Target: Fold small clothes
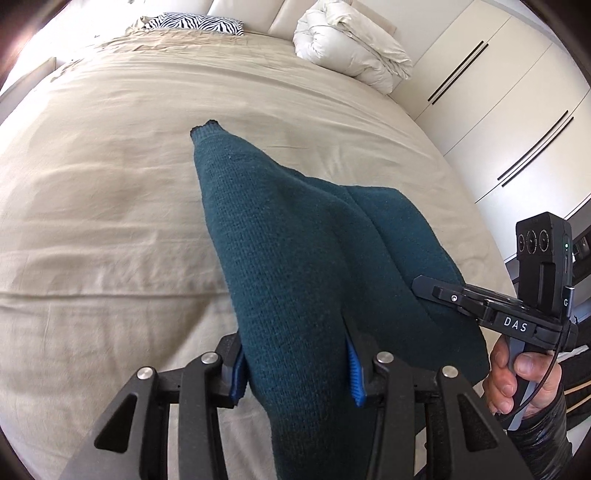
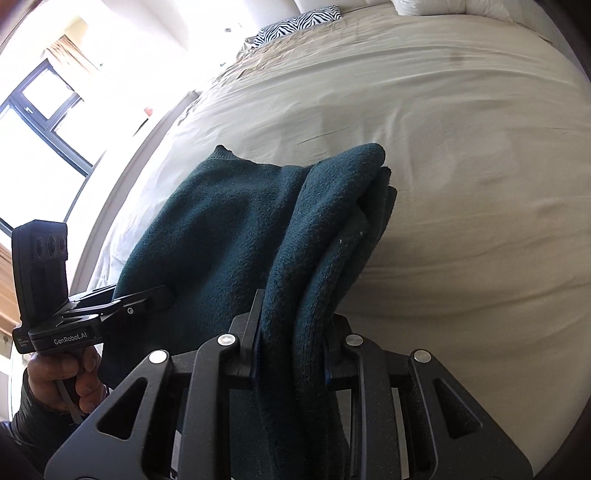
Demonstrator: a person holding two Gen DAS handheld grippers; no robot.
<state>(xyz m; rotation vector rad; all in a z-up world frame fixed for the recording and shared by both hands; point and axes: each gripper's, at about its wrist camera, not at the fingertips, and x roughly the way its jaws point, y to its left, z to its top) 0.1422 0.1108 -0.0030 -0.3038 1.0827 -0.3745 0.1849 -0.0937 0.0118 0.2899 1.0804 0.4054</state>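
A dark teal knitted garment (image 1: 295, 258) hangs lifted above the beige bed (image 1: 110, 184), held by both grippers. My left gripper (image 1: 297, 369) is shut on one bunched edge of it; the blue pads (image 1: 355, 376) press the cloth from both sides. My right gripper (image 2: 291, 354) is shut on several folded layers of the same garment (image 2: 229, 229). The right gripper also shows in the left wrist view (image 1: 443, 293), clamped on the garment's right edge. The left gripper shows in the right wrist view (image 2: 147, 299), clamped on the left edge. A ribbed cuff (image 1: 205, 131) points away.
The bed sheet (image 2: 461, 184) spreads under the garment. A zebra-striped pillow (image 1: 199, 23) and a rolled white duvet (image 1: 351, 44) lie at the far end. White wardrobe doors (image 1: 517, 110) stand on the right. A window (image 2: 40, 110) is on the left.
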